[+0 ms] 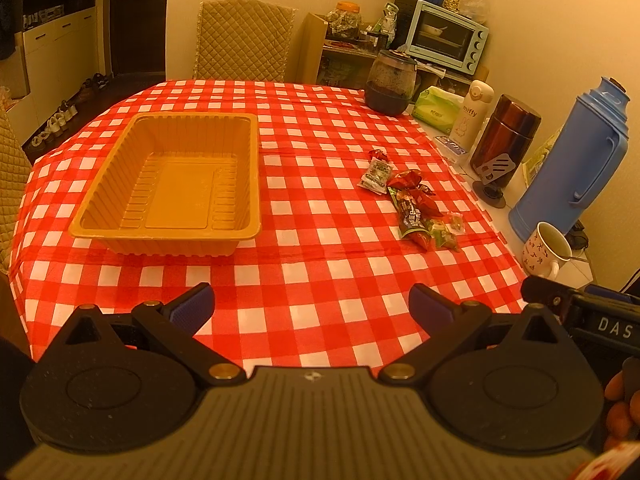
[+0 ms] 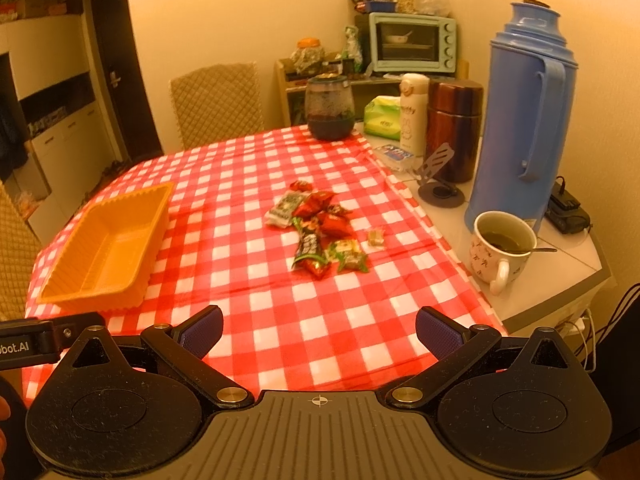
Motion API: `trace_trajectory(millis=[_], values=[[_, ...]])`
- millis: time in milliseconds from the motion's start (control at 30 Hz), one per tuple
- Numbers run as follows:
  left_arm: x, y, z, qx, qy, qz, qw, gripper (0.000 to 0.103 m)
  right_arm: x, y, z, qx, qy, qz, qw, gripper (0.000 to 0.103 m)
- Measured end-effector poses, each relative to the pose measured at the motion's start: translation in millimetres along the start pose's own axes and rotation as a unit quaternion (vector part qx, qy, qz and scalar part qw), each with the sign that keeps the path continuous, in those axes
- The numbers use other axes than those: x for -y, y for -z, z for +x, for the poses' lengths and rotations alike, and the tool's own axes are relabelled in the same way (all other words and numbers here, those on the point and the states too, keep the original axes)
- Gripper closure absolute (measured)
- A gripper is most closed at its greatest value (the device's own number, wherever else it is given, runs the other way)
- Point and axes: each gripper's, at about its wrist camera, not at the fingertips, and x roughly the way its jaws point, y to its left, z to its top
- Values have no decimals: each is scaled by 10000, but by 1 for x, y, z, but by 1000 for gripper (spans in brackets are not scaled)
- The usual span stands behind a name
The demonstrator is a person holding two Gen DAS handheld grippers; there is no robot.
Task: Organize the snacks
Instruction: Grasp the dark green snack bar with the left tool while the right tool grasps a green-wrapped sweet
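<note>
Tray [image 1: 168, 184]: ribbed, matt orange plastic. Desk cloth [image 1: 320, 264]: smooth red-and-white check with a slight sheen. Snack wrappers [image 2: 320, 232]: glossy crinkled foil. Thermos [image 2: 520, 120]: smooth blue plastic. Mug [image 2: 500, 256]: glazed ceramic. Canister [image 2: 454, 128]: polished brown metal.

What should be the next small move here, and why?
Probably the right gripper should move forward and down toward the pile of snacks to pick one up. Both grippers are open and hold nothing, the tray is empty, and all snacks lie on the tablecloth, nearer the right side. The left gripper may wait.
</note>
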Motion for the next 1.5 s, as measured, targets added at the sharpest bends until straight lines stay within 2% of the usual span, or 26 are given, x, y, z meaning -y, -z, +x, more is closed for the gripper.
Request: trace_trajectory(millis=[267,367,567,667,833,967,1100,1300,1400,1433,1500], values=[[16,-16,39,-90,210,105,9997,1,31,-15,21,144,132,128,9997,1],[25,-25,59,-131,321,176,9992,1,42,-22,35,131,150,151,9997,12],[38,-45,105,-224,558,241,9979,4,61,-31,76,13,119,90,9999,21],[41,-53,130,-313,614,220,9974,6,68,-32,99,-59,37,77,9999,29],[47,-59,169,-395,628,430,9963,10,69,-30,143,-246,-165,-48,9995,46],[49,-59,197,-456,670,516,9954,12,68,-25,175,-389,-298,-94,9988,52],[48,-60,215,-502,720,531,9947,13,65,-22,200,-438,-359,-91,9984,57],[49,-60,235,-526,806,560,9938,13,59,-21,227,-474,-216,-113,9986,62],[49,-60,241,-526,900,556,9930,16,55,-18,234,-472,-67,-241,9986,68],[50,-60,242,-519,923,581,9927,16,54,-18,235,-449,-9,-286,9986,74],[53,-61,244,-502,990,642,9918,16,56,-17,233,-412,-43,-209,9989,78]])
